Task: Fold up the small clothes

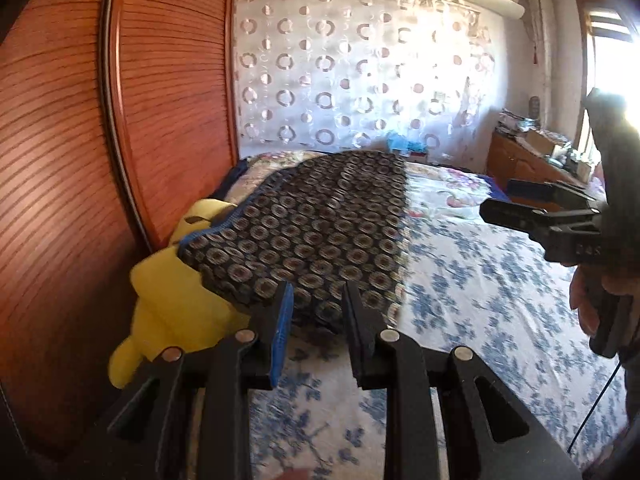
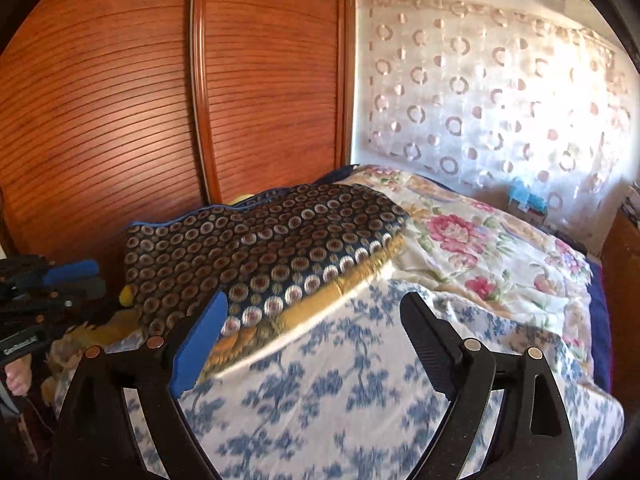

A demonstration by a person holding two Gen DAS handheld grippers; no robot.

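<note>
Both grippers, left and right, hold fingers apart, empty. Patterned garment lies mid-frame on the bed; likely soft, light, limp — pinch its near hem.

Both wrist views look low and close across the bed, sharing the patterned cushion and wardrobe.

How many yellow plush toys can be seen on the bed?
1. The plush toy lies by the wardrobe, partly under the dark patterned garment. The garment may hide more.
</note>
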